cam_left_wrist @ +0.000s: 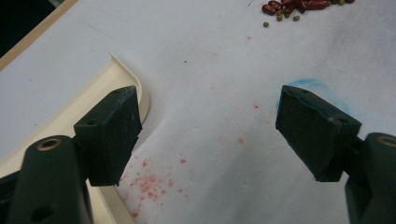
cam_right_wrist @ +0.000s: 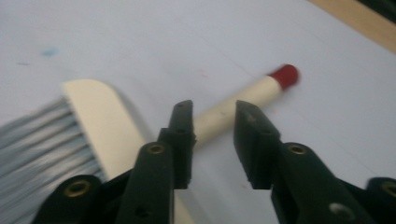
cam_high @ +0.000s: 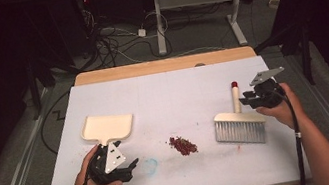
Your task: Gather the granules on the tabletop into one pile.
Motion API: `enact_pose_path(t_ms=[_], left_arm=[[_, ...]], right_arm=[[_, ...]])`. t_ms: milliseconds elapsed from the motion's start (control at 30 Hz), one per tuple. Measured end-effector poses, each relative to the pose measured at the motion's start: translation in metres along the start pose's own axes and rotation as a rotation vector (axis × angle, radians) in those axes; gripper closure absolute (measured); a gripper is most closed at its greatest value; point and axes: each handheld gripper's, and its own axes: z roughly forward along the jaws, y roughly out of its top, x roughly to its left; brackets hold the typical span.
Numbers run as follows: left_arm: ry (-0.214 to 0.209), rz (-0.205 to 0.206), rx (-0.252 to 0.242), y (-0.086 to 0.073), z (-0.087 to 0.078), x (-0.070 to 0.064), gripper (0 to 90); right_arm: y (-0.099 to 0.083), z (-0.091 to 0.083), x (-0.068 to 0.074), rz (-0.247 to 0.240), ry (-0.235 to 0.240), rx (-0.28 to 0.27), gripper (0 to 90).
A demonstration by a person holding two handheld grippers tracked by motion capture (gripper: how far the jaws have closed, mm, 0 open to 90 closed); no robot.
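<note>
The left gripper (cam_high: 125,168) is being held wide open, empty, beside the cream plastic dustpan (cam_high: 107,127). Red stains are being shown in its view. The right gripper (cam_right_wrist: 212,126), half open, is being held around the cream red-tipped brush handle (cam_right_wrist: 243,100), untouched.

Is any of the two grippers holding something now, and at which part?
Nothing is held. The left gripper is open beside the dustpan. The right gripper is open around the brush handle but has not closed on it.

Brush (cam_right_wrist: 107,126) blurred, bristles cut off at left; beans (cam_left_wrist: 299,5) cropped by top edge.
</note>
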Motion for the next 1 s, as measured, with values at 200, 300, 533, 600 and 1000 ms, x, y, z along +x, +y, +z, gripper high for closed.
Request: enact_pose_path(t_ms=[200, 300, 533, 600, 1000], left_arm=[[-0.001, 0.005, -0.005, 0.001, -0.001, -0.001, 21.5], [-0.003, 0.001, -0.004, 0.001, 0.0, 0.0, 21.4], [-0.003, 0.0, -0.005, 0.001, 0.0, 0.0, 21.5], [-0.003, 0.002, -0.005, 0.001, 0.0, 0.0, 21.5], [0.011, -0.018, -0.022, -0.001, -0.003, 0.002, 21.4]], right_arm=[[-0.005, 0.028, 0.003, 0.071, -0.079, 0.099, 82.4], [-0.008, 0.038, 0.002, 0.104, -0.073, 0.102, 83.9], [-0.005, 0.043, 0.005, 0.112, -0.093, 0.083, 80.7], [-0.005, 0.043, 0.006, 0.115, -0.101, 0.076, 80.0], [0.002, 0.01, 0.022, 0.1, -0.101, -0.18, 58.6]])
